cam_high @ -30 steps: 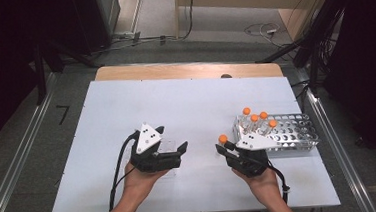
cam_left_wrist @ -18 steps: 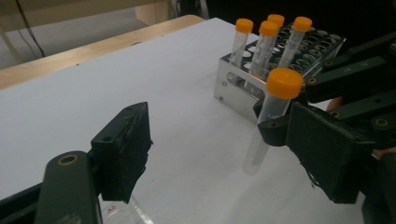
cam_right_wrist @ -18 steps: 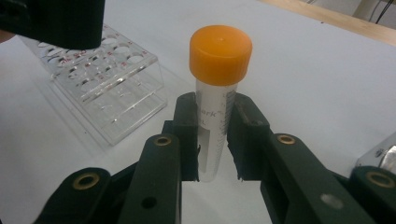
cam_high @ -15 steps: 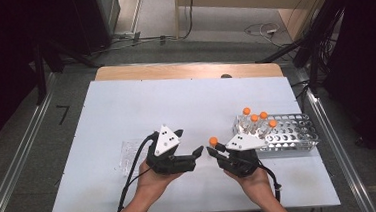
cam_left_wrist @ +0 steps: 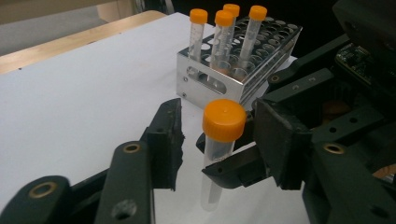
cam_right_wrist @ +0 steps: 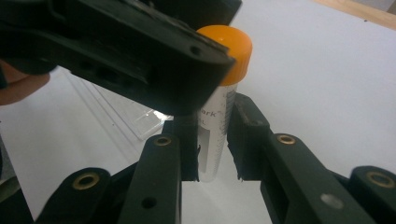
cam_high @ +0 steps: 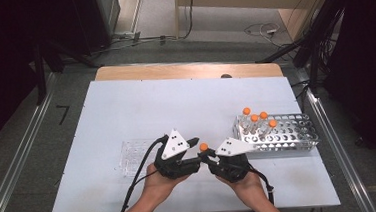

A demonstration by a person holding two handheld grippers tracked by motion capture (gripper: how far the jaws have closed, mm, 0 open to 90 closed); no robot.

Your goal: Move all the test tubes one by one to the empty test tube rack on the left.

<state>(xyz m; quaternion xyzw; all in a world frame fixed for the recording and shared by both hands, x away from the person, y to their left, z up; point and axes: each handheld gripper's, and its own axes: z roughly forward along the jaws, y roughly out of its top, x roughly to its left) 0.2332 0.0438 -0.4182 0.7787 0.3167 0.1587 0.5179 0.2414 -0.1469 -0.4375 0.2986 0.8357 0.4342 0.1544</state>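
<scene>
Progress looks early: the right gripper [cam_high: 203, 157] pinches one orange-capped tube [cam_left_wrist: 219, 144] upright at table centre, while the left gripper [cam_high: 195, 150], jaws just closing, brackets its cap without pressing. Uncapping remains; three tubes wait in the rack [cam_high: 298, 141] at three o'clock.

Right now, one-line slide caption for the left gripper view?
Left gripper closing around the orange cap of a tube held upright by the right gripper.

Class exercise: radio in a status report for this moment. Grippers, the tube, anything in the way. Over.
Right gripper shut on orange-capped tube, upright. Left gripper jaws just closing around its cap, not yet pressing. Tube rack to the side, nothing blocking.
</scene>
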